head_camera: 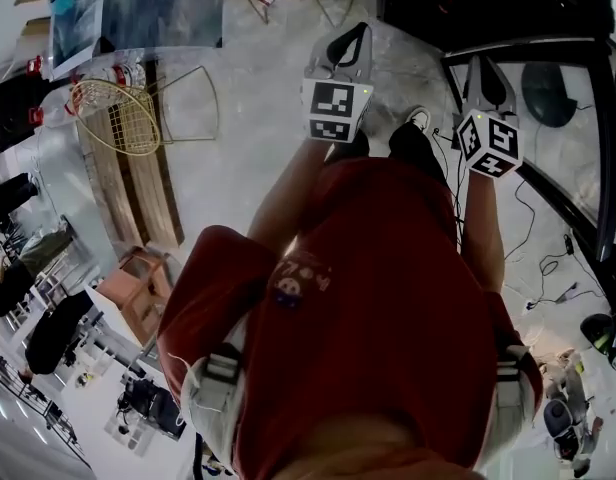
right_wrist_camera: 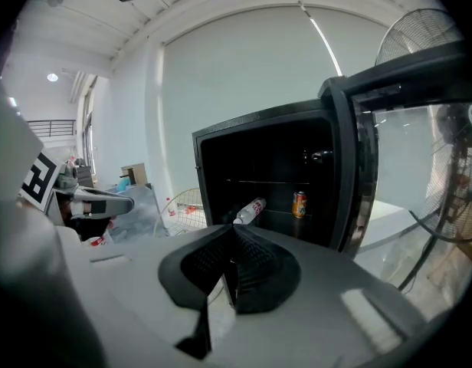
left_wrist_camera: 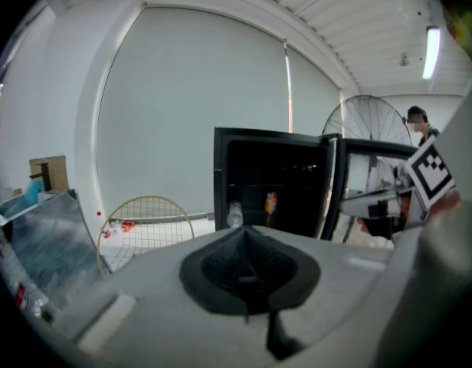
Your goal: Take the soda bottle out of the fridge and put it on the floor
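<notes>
Soda bottle (right_wrist_camera: 251, 209) tilted inside open fridge (right_wrist_camera: 259, 152)

Head camera stares steeply down past the person's red top (head_camera: 388, 298) to the pale grey floor (head_camera: 238, 168). Cameras on the grey left gripper (left_wrist_camera: 247, 232) and grey right gripper (right_wrist_camera: 234, 232) sit close behind their jaws, both facing the open black fridge (left_wrist_camera: 270, 194) (right_wrist_camera: 267, 175) ahead, from slightly different sides.

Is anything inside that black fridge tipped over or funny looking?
Yes. In the open fridge, the bottle lies slanted on its side instead of standing up, with its white cap end nearest the opening. The orange can next to it stands upright. I see no spill.
</notes>
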### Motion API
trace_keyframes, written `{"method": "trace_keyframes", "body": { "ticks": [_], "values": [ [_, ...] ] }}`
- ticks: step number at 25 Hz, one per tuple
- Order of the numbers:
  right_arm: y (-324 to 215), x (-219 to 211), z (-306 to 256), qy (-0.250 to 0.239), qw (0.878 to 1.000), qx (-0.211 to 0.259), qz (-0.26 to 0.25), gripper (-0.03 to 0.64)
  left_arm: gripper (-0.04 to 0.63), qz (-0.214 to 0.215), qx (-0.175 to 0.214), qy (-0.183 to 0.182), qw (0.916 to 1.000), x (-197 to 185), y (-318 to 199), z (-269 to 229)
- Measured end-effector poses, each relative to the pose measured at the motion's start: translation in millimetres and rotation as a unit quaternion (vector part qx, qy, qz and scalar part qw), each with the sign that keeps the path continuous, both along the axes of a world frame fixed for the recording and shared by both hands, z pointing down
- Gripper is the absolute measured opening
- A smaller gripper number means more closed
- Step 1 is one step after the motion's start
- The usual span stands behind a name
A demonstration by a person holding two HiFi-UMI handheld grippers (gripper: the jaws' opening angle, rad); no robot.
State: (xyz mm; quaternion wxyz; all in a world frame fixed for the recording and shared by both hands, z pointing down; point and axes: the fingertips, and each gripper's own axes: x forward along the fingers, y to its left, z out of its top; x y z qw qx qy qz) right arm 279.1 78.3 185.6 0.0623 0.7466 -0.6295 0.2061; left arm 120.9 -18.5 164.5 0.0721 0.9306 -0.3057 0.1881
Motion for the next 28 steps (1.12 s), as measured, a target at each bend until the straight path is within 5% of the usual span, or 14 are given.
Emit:
{"method": "trace_keyframes", "body": {
  "ticks": [18,28],
  "values": [
    [-27,-31,101,-0.014,0.998,-0.052,-0.025,-0.002,-0.002,-0.041,-0.026,-0.011,0.9988,-33,-22,96],
    [-30,-48,244,-0.026,0.997,-0.067,-0.025,-0.002,-0.002,-0.051,-0.044,-0.022,0.9974,-45,-20,240]
  ]
}}
